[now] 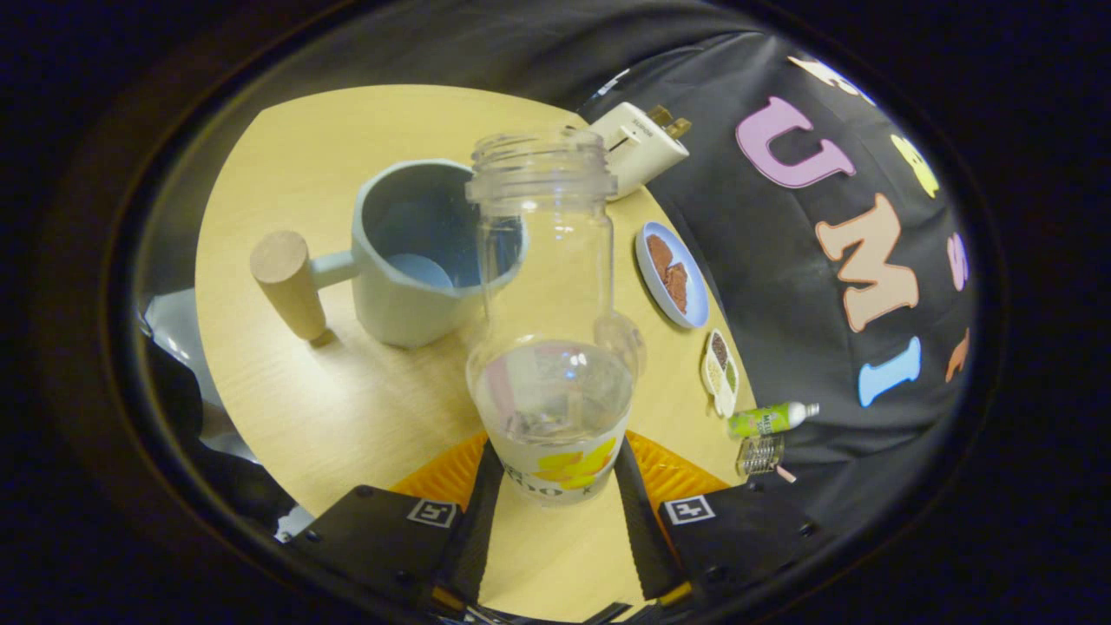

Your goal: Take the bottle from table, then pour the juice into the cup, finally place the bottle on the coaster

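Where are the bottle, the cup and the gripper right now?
bottle (553,347): gripper view, clear body.
cup (408,295): gripper view, outer wall.
gripper (555,486): gripper view, midway between fingertips, shut on the bottle.

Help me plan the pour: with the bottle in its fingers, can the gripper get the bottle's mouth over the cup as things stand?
Probably yes. The gripper is shut on the open bottle, and the cup stands just beyond it, mouth up, with nothing between them. The cup's wooden handle juts off to the side, out of the way.

Clear uncapped bottle (553,347) upright on coaster (668,473) — cup (425,252) behind.
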